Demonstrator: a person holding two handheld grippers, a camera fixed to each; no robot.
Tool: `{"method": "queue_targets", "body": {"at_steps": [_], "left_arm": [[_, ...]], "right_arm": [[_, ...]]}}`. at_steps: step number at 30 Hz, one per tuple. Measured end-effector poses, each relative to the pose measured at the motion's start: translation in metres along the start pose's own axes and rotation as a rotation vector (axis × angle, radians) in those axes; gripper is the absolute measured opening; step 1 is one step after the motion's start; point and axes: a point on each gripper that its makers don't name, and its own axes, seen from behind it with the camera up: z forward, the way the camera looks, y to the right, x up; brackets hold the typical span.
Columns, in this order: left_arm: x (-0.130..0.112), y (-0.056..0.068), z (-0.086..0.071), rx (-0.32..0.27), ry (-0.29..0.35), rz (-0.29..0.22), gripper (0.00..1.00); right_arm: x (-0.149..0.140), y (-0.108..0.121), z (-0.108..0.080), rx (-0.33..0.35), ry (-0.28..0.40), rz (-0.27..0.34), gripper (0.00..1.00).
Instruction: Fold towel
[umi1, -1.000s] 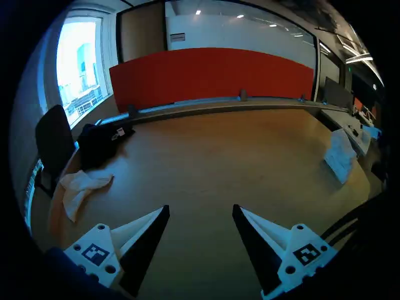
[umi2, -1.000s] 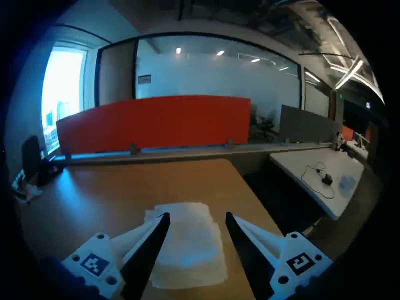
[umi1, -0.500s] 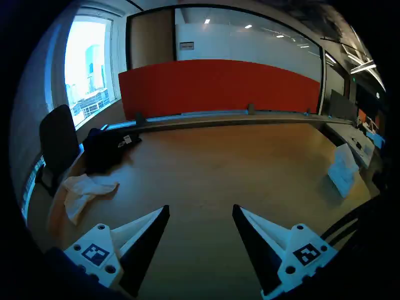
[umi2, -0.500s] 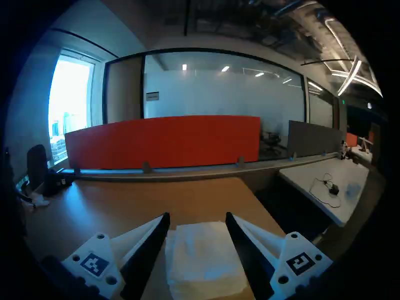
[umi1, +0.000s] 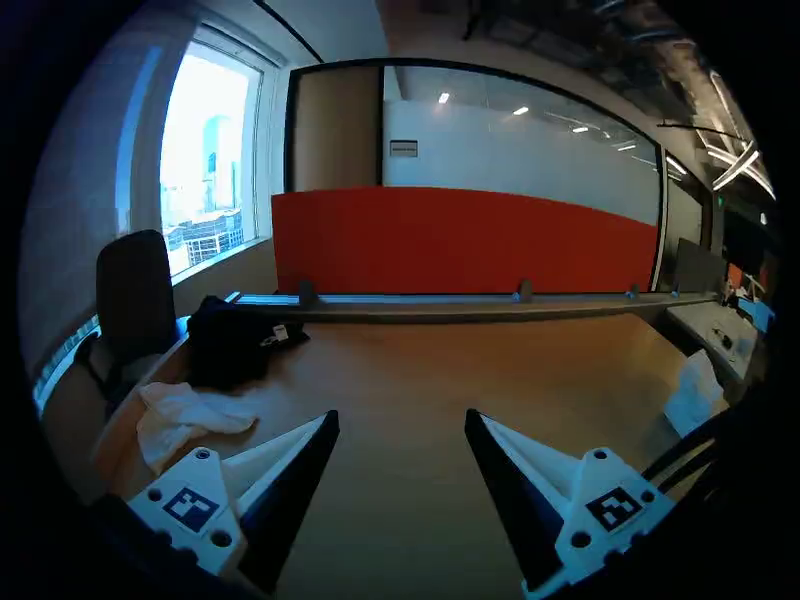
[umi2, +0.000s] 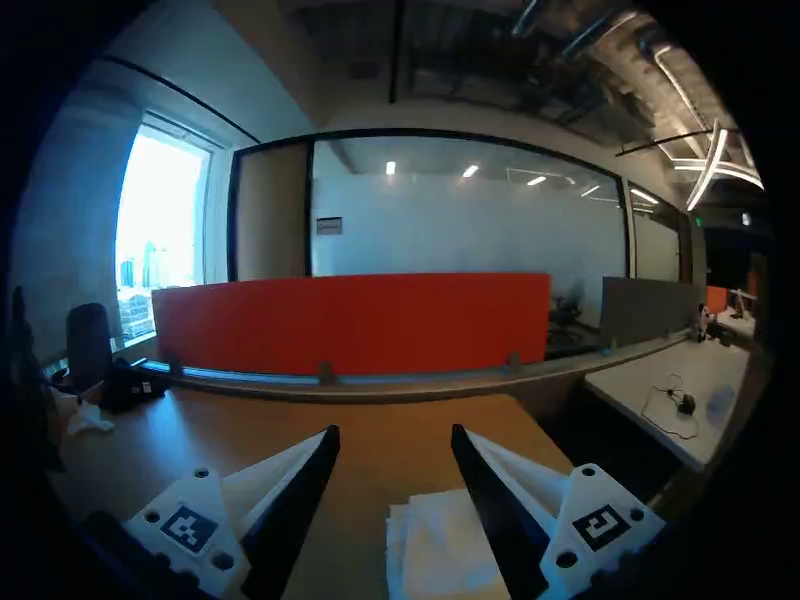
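Both claws stand spread and empty as I watch: left claw (umi1: 400, 440) near a crumpled towel (umi1: 185, 420) (at the bench (umi1: 450, 370) edge), right claw (umi2: 395, 450) over a folded towel (umi2: 440, 545)

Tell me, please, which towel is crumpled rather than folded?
The towel beside the black bag is crumpled; the folded towel lies flat.
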Motion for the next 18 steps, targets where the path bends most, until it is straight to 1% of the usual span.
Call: {"method": "queue_targets", "body": {"at_steps": [6,12,18], "left_arm": [[0.015,-0.005,0.001,0.000,0.041,0.003,0.94],[0.025,-0.012,0.000,0.005,0.076,0.007,0.94],[0.033,-0.022,-0.001,0.006,0.107,-0.013,0.94]], "right_arm": [[0.005,-0.030,0.007,0.018,0.022,0.018,0.86],[0.012,-0.063,0.015,0.037,0.035,-0.002,0.86],[0.024,-0.096,0.019,0.061,0.062,-0.009,0.86]]}}
